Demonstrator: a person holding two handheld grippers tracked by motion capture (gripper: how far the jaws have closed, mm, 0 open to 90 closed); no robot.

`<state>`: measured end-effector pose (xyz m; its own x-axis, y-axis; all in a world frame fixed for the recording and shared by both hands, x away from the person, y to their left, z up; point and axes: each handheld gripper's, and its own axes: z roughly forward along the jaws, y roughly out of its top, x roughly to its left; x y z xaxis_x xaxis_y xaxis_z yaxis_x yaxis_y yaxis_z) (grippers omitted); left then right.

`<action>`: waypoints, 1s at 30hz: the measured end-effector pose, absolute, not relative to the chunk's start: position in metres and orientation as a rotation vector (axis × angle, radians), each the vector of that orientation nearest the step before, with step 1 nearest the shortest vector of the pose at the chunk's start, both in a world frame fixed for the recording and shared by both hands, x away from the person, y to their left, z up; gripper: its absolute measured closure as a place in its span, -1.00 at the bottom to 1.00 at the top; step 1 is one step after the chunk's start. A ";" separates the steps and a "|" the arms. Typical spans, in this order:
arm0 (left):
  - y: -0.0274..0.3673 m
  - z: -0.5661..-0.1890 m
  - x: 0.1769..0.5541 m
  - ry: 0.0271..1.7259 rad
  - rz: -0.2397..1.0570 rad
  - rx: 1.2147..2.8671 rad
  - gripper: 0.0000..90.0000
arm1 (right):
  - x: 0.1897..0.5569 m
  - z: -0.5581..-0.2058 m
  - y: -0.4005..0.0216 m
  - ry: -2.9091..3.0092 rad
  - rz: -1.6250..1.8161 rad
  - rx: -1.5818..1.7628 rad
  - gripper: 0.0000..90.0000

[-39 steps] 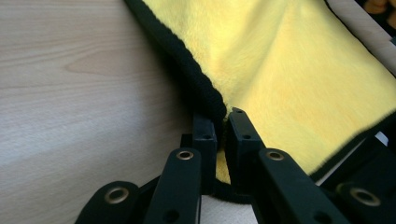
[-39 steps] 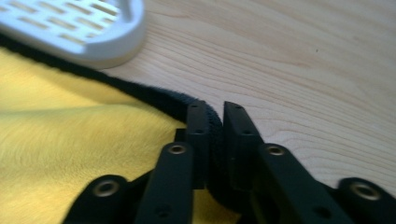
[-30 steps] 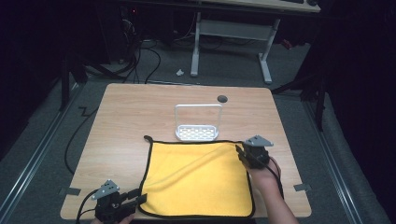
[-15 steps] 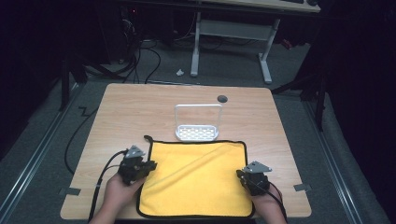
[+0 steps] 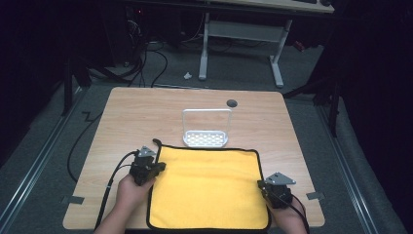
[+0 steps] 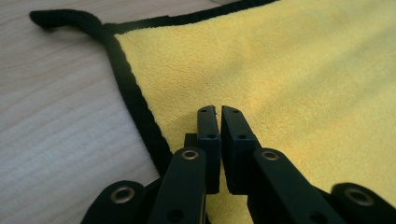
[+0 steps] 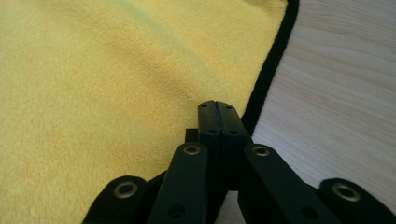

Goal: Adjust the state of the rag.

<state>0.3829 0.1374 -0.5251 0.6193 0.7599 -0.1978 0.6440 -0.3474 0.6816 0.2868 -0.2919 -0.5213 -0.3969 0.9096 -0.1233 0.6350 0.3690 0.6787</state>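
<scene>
The light wooden worktop [image 5: 146, 107] carries a square yellow microfibre cloth with a black sewn border [image 5: 209, 190], which lies flat on its near half, with one far-left corner strip curling outward. Just beyond the far edge of the cloth stands a small white plastic perforated rack [image 5: 206, 127], and a little dark round hole [image 5: 232, 103] is farther behind it. The left tool [image 5: 159, 168] rests at the left border of the cloth; its jaws have just been closing and are now shut on the cloth edge. The right tool [image 5: 261, 185] sits at the right border, jaws pressed together over the edge there.
</scene>
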 end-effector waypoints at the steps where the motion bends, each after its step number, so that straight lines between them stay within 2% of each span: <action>1: 0.137 -0.525 0.383 1.098 0.197 2.090 0.87 | 0.287 -0.521 -0.292 2.149 0.751 1.333 1.00; 5: 0.135 -0.525 0.379 1.071 0.200 2.080 0.65 | 0.295 -0.521 -0.296 2.129 0.712 1.340 1.00; 8: 0.142 -0.524 0.386 1.065 0.265 2.022 0.48 | 0.297 -0.515 -0.293 2.122 0.714 1.346 0.99; 9: 0.144 -0.524 0.391 1.084 0.288 2.007 0.48 | 0.295 -0.512 -0.289 2.114 0.746 1.347 0.97; 11: 0.146 -0.525 0.403 1.114 0.297 1.975 0.27 | 0.293 -0.502 -0.268 2.138 0.861 1.313 0.83; 15: 0.138 -0.525 0.424 1.146 0.356 1.945 0.04 | 0.293 -0.497 -0.231 2.207 0.921 1.219 0.68; 18: 0.134 -0.528 0.430 1.177 0.348 1.964 -0.03 | 0.292 -0.497 -0.212 2.232 0.935 1.169 0.60; 20: 0.126 -0.533 0.432 1.158 0.400 2.004 -0.07 | 0.290 -0.497 -0.186 2.282 0.944 1.098 0.53; 22: 0.121 -0.532 0.430 1.168 0.436 2.027 -0.01 | 0.289 -0.496 -0.171 2.306 0.949 1.055 0.49; 28: 0.117 -0.534 0.422 1.106 0.464 2.037 0.64 | 0.286 -0.496 -0.133 2.352 0.963 0.952 0.37; 30: 0.117 -0.534 0.421 1.095 0.460 2.038 0.72 | 0.286 -0.497 -0.128 2.363 0.963 0.943 0.36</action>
